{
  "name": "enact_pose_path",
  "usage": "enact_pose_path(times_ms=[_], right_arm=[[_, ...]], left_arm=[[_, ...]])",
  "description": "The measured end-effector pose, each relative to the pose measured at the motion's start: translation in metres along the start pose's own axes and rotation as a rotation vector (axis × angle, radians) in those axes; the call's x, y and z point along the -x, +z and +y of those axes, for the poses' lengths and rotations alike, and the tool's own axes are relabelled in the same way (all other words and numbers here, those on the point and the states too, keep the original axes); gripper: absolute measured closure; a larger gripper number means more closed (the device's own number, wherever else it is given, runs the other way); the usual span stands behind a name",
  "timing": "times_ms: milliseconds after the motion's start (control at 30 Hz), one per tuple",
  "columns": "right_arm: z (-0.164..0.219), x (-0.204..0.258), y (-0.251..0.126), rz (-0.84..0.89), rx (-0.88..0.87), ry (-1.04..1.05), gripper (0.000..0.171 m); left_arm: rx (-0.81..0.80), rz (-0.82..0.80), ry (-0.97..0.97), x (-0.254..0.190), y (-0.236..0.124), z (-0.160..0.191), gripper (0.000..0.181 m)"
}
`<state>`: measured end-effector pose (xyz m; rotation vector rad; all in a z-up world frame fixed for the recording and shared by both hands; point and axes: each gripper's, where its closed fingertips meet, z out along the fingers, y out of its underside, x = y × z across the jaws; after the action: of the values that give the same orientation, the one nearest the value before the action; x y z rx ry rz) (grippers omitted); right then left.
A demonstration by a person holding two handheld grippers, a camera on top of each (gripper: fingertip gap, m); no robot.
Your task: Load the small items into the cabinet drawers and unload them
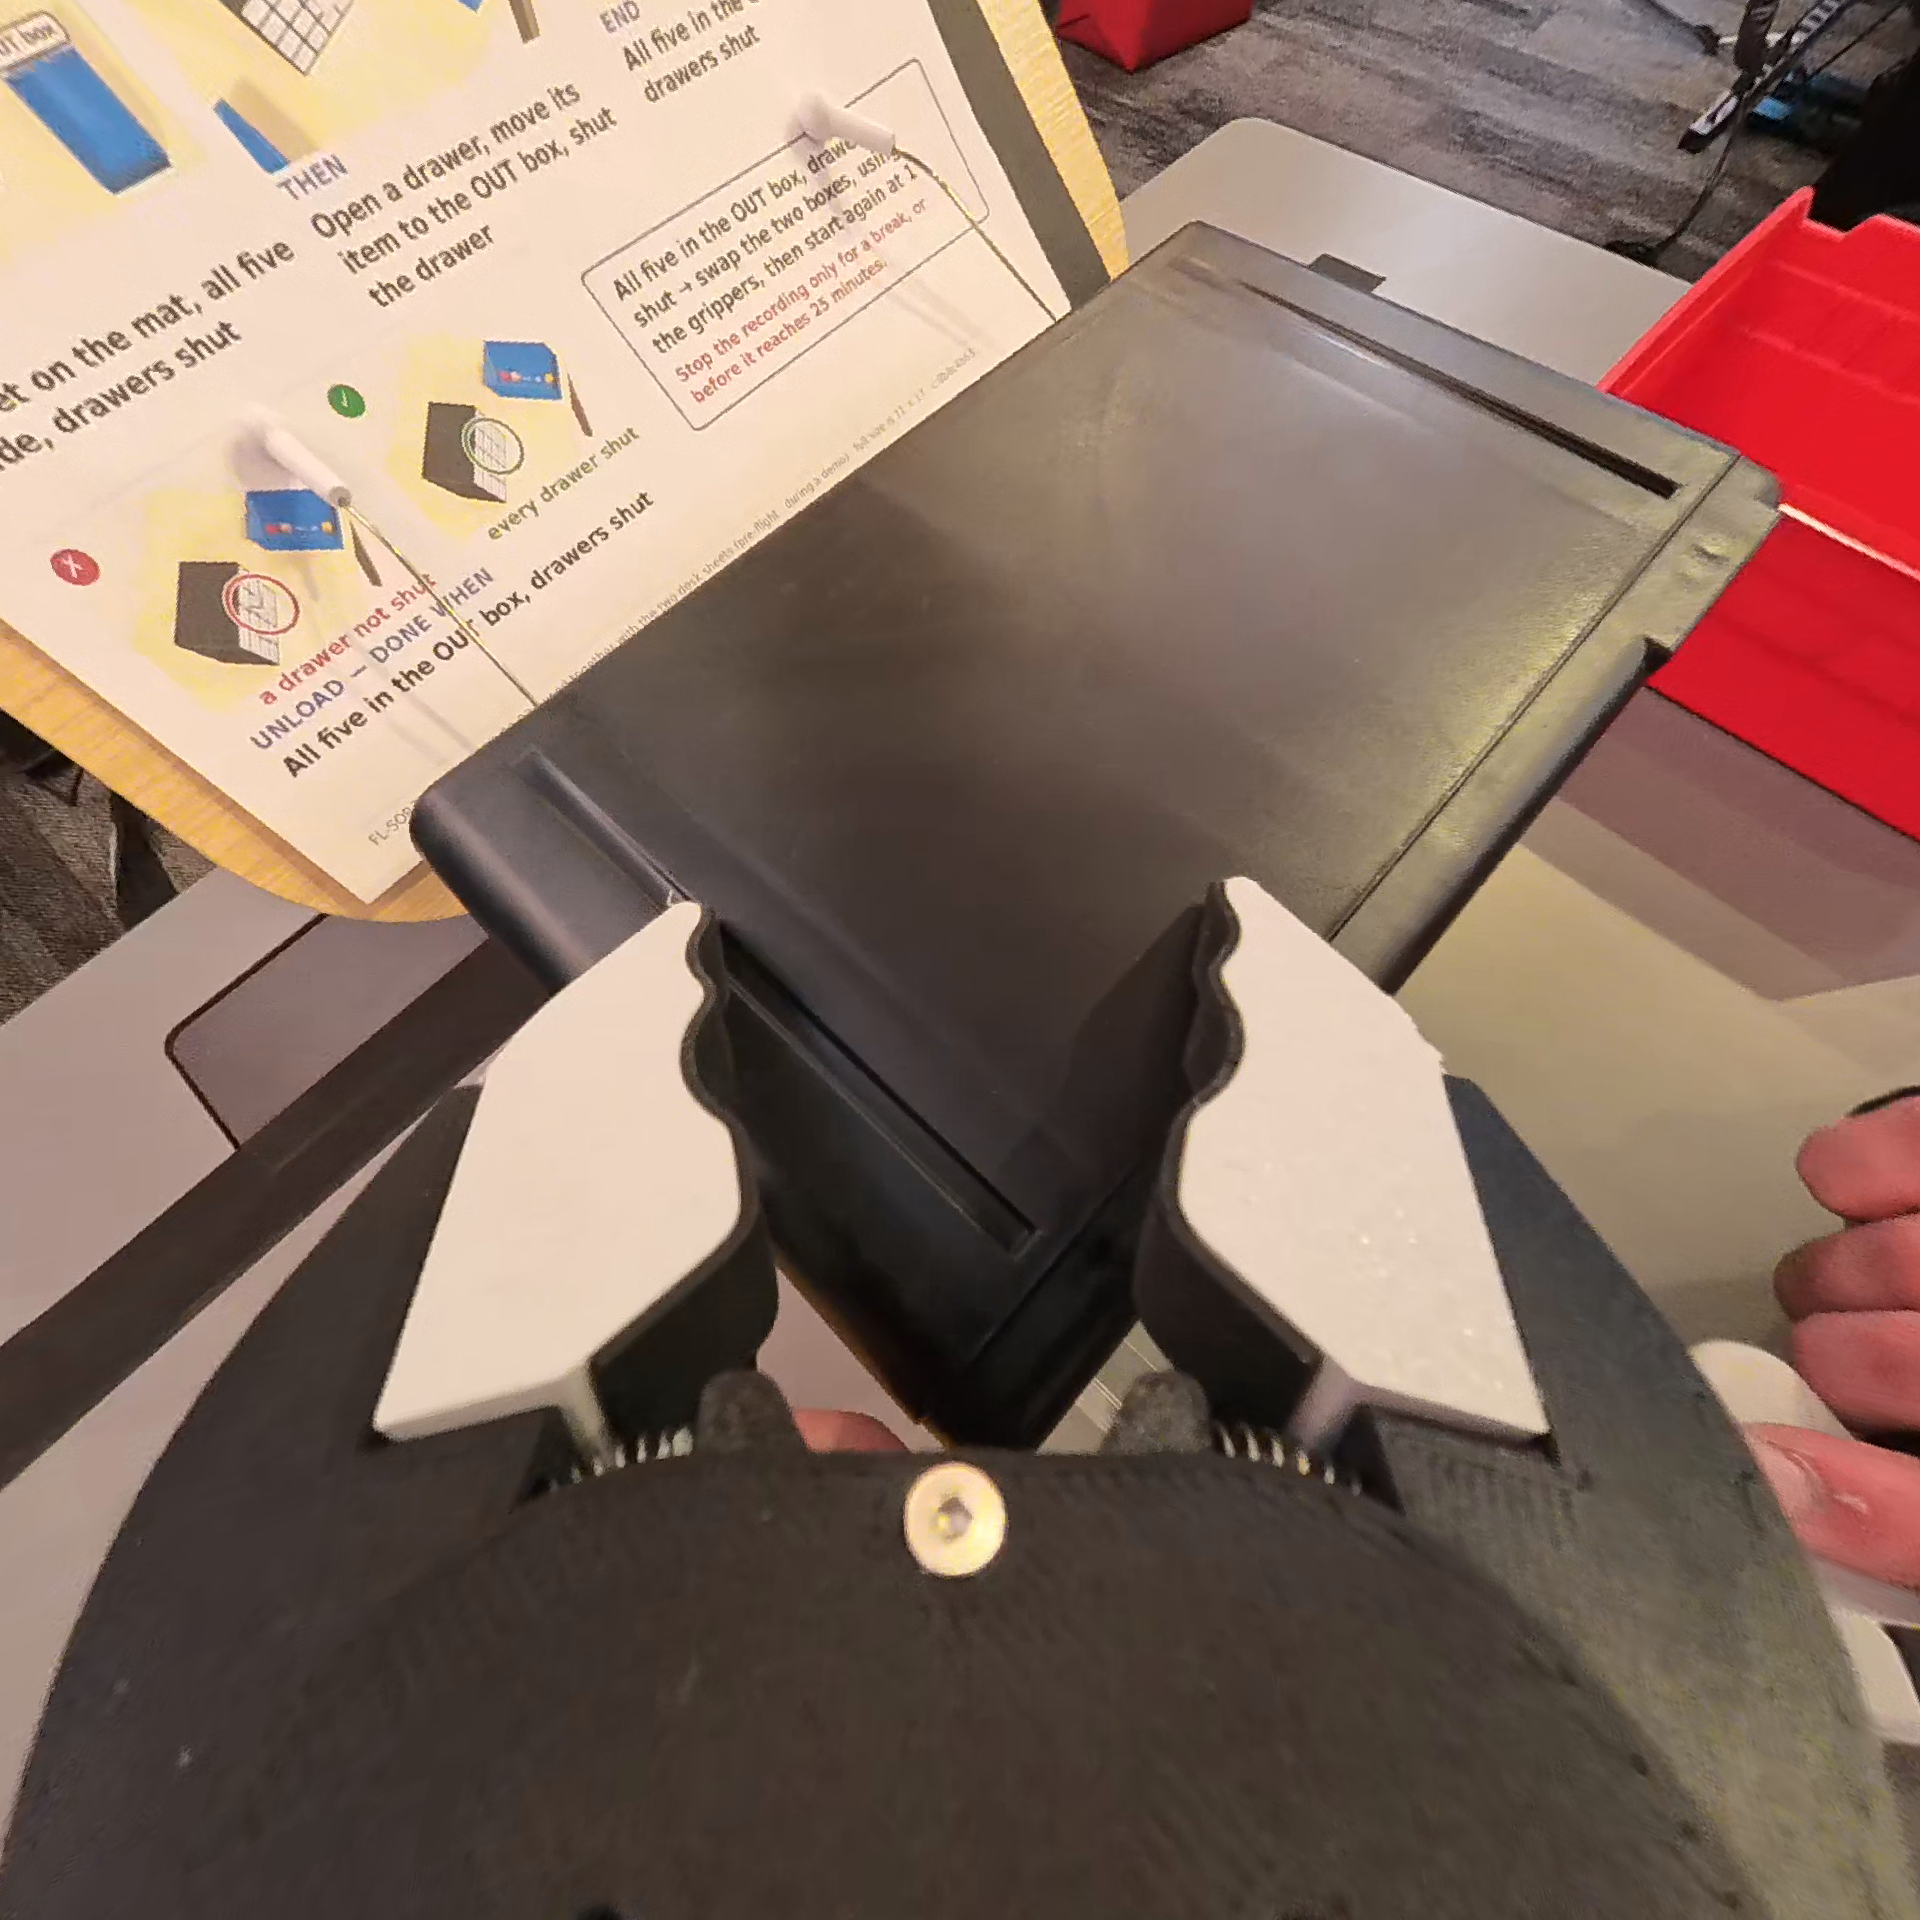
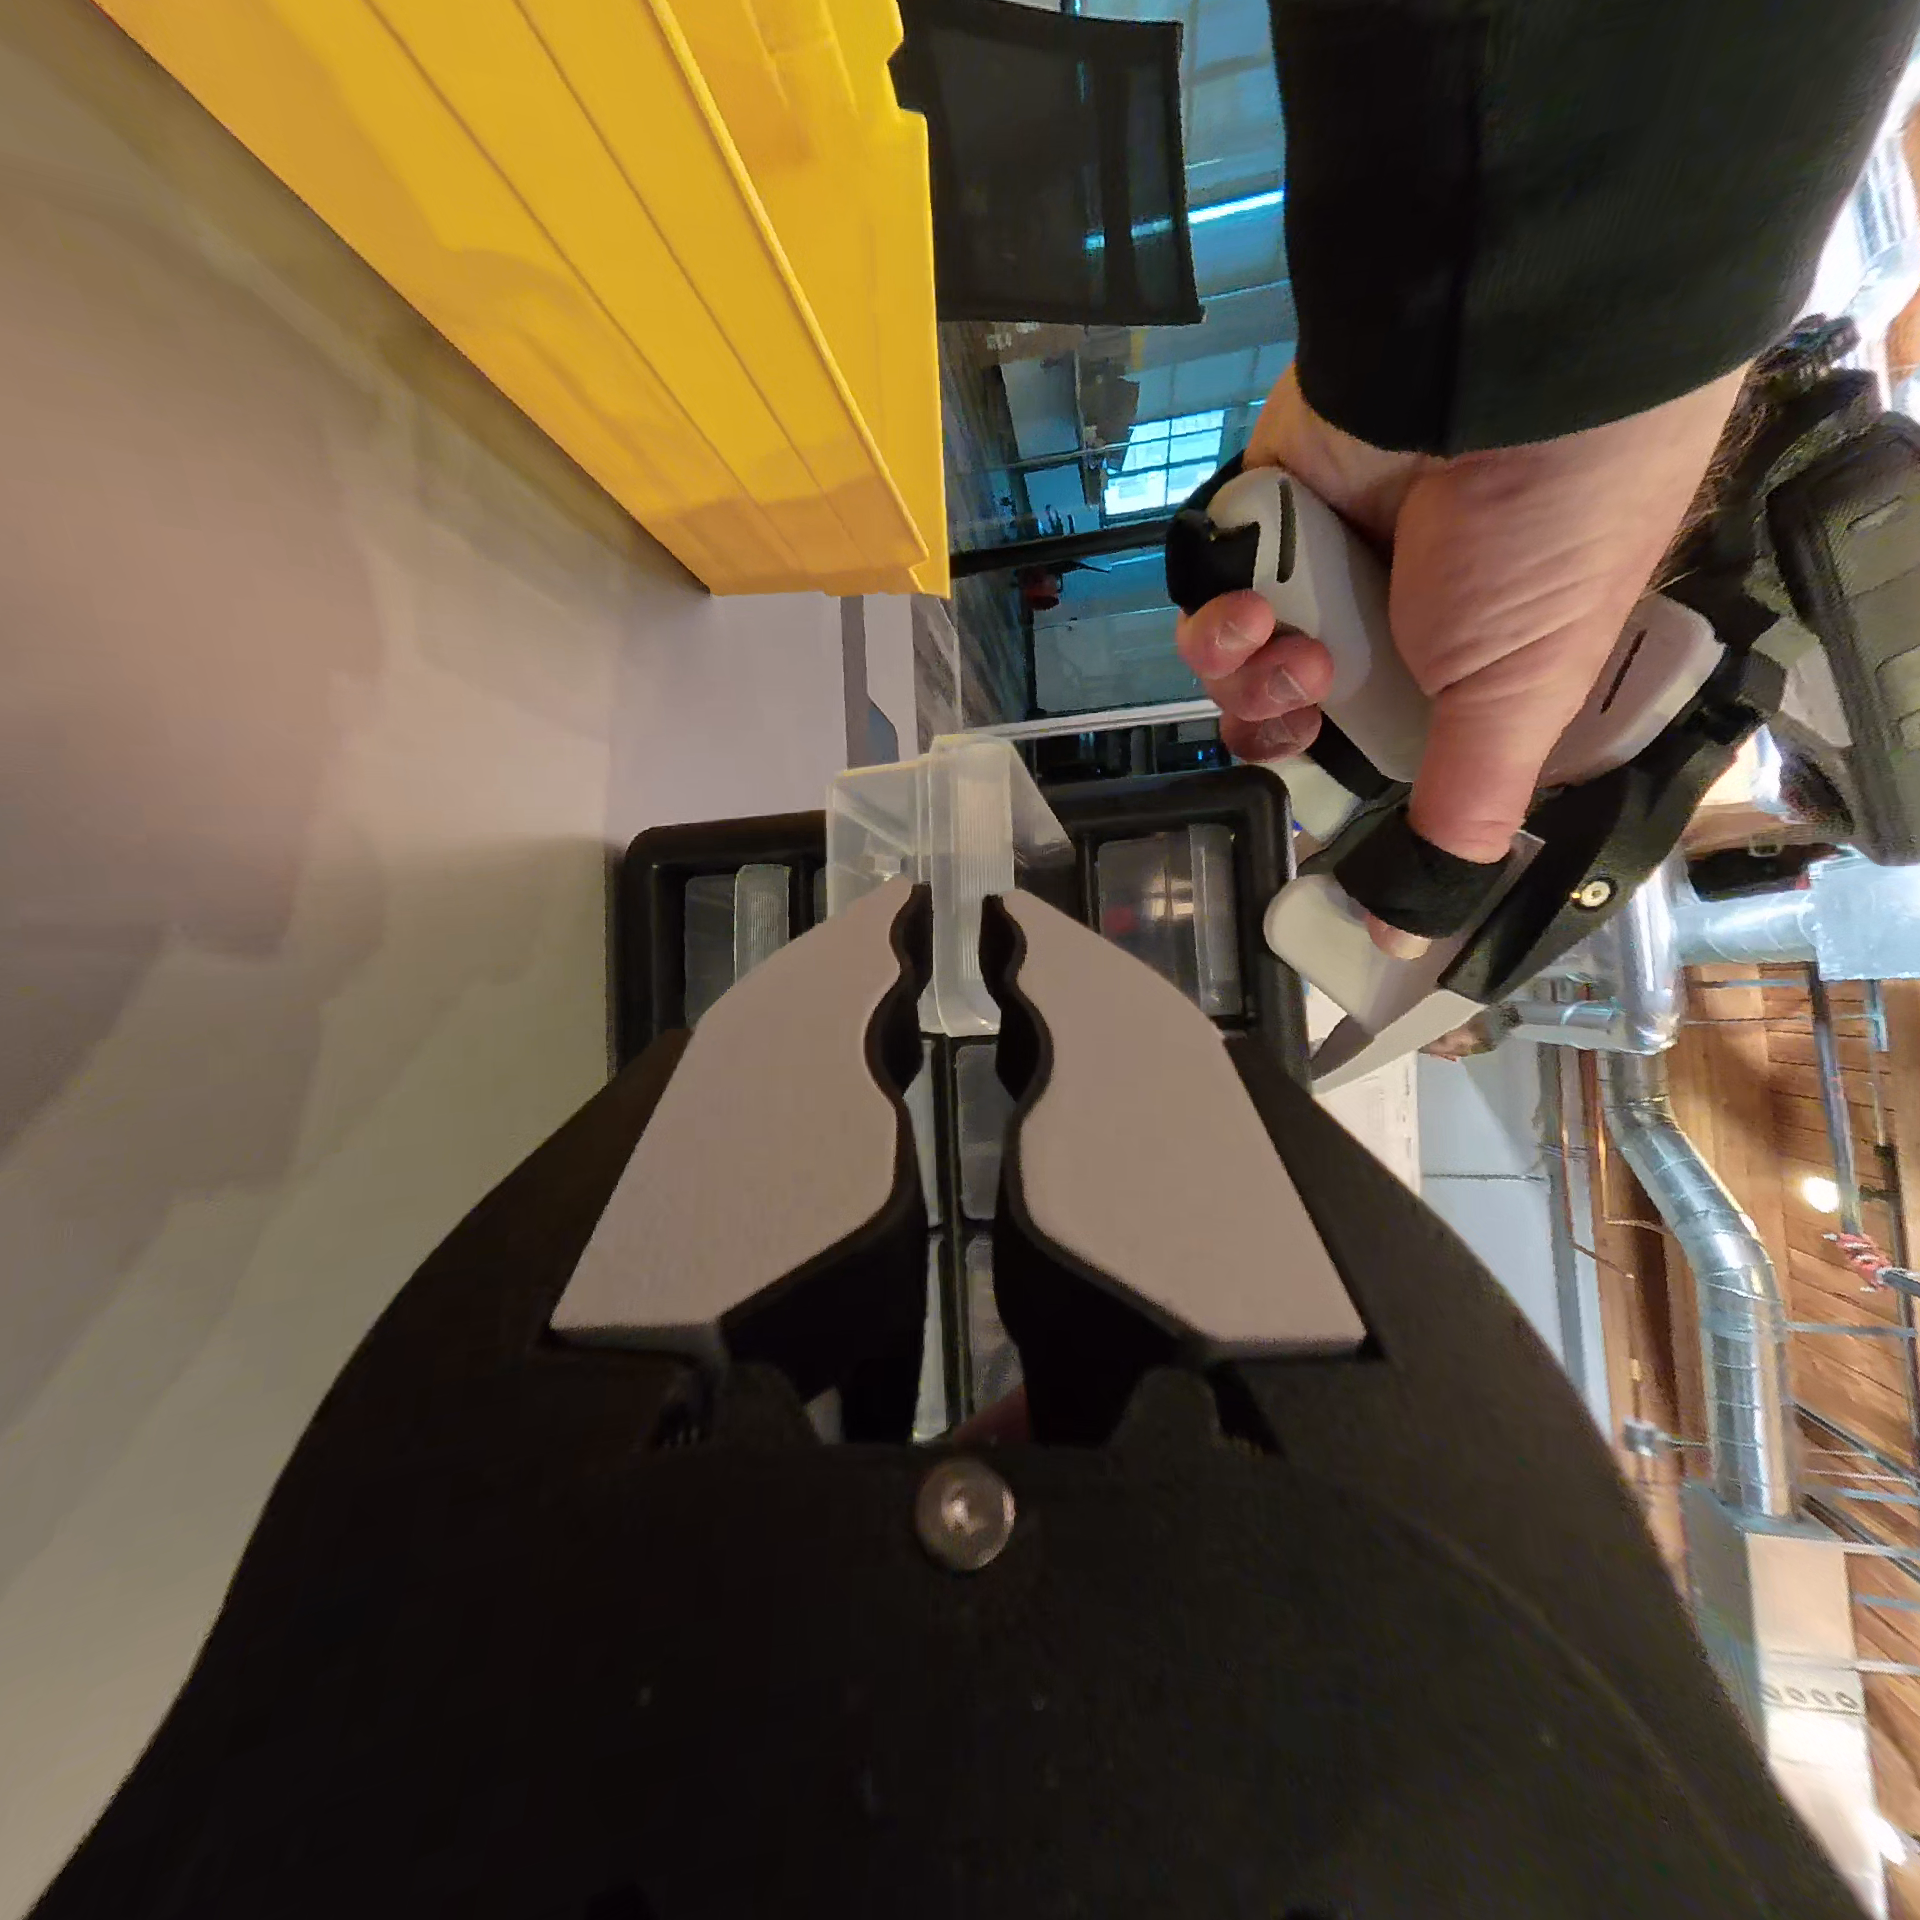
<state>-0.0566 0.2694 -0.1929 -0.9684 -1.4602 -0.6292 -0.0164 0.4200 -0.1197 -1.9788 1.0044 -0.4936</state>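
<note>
Left gripper [image 1: 961,997] spread wide over the near corner of the black cabinet [image 1: 1143,623], jaws apart, one white finger [image 1: 582,1164] beyond the cabinet's left edge, the other over its right side, nothing pinched between them. Flat dark top slanting away, its far edge almost touching a red bin [image 1: 1787,540] on the right, its left rear corner overlapping a printed instruction sheet [image 1: 416,343] on a pale wooden board. Bare grey table [image 1: 1621,987] free to the right of the cabinet. Right gripper [image 2: 958,940] nipped tight on the tab of a clear drawer [image 2: 940,821], drawn partway out of the cabinet front, neighbouring drawers flush in their black frame. Yellow bin [image 2: 644,270] well apart to one side, open tabletop between. A hand [image 2: 1455,665] holding the other gripper close beside the cabinet's edge.
</note>
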Motion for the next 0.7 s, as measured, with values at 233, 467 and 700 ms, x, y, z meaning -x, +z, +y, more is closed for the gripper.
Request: enact_pose_path(times_ms=[233, 467, 700], right_arm=[[-0.003, 0.007, 0.001, -0.054, -0.032, 0.033, 0.162], [-0.012, -0.003, -0.008, -0.162, -0.108, 0.172, 0.156], [0.002, -0.014, 0.004, -0.659, -0.036, 0.591, 0.149]], left_arm=[[-0.003, 0.004, -0.001, 0.001, 0.0, 0.0, 0.093], [-0.006, 0.008, -0.003, 0.001, 0.0, 0.0, 0.093], [-0.006, 0.008, -0.005, 0.001, 0.0, 0.0, 0.092]])
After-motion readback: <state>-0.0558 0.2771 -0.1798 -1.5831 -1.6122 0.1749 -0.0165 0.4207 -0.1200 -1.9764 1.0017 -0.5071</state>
